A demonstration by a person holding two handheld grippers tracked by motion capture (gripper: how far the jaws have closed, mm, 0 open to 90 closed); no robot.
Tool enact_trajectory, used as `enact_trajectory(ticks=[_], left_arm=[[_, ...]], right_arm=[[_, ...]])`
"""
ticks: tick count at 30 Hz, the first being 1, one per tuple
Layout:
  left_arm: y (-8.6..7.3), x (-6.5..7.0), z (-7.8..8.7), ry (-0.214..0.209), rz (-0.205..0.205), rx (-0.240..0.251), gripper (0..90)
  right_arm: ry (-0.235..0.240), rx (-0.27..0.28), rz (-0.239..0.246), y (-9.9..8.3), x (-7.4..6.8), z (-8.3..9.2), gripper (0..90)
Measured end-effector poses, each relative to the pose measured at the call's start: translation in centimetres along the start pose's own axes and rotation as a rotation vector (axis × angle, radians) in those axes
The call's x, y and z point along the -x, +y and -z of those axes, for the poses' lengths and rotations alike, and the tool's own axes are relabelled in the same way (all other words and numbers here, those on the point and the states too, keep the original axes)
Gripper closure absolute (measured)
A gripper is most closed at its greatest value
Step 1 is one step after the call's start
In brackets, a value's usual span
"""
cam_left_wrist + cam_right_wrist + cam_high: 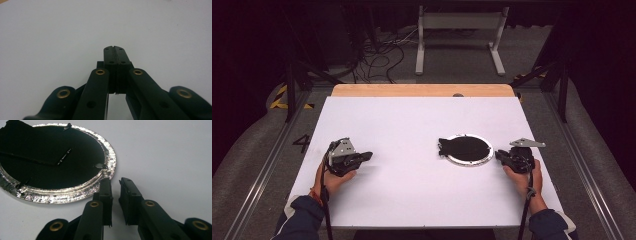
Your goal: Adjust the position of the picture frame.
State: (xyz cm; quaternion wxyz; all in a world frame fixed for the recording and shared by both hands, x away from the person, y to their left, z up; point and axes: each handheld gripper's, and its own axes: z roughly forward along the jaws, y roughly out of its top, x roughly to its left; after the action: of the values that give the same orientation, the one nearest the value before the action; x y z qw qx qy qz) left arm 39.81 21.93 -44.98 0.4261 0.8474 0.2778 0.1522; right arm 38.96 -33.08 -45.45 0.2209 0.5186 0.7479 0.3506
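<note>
Right claw (115, 185), slightly parted and empty, sits at the foil dish (110, 162) rim, lower centre, likely to pinch it; left claw (116, 56) is clenched, empty, resting on the worktop (412, 190).

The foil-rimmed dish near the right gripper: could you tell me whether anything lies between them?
Nothing visible does. The right gripper, its jaws slightly apart with nothing between them, sits just beside the foil-rimmed dish, with bare white table around them.

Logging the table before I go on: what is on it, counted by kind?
Round silver-rimmed dish: 1
Black sheet lying in the dish: 1
Hand-held grippers: 2, the left gripper and the right gripper
Total: 4
</note>
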Motion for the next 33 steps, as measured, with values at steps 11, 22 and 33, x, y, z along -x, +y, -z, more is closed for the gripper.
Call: enact_trajectory(ticks=[11, 22, 33], left_arm=[[1.7, -0.7, -1.7, -0.034, 0.021, 0.012, 90.0], [4.1, -1.2, -3.1, -0.030, 0.019, 0.012, 90.0], [6.3, -0.9, -6.6, -0.061, 0.007, 0.001, 90.0]], right_arm=[[-0.001, -0.002, 0.036, 0.7, -0.5, -0.9, 89.5], [0.029, -0.009, 0.063, 2.0, -0.9, -2.4, 90.0], [0.065, -0.007, 0.122, 3.3, -1.7, -4.0, 90.0]])
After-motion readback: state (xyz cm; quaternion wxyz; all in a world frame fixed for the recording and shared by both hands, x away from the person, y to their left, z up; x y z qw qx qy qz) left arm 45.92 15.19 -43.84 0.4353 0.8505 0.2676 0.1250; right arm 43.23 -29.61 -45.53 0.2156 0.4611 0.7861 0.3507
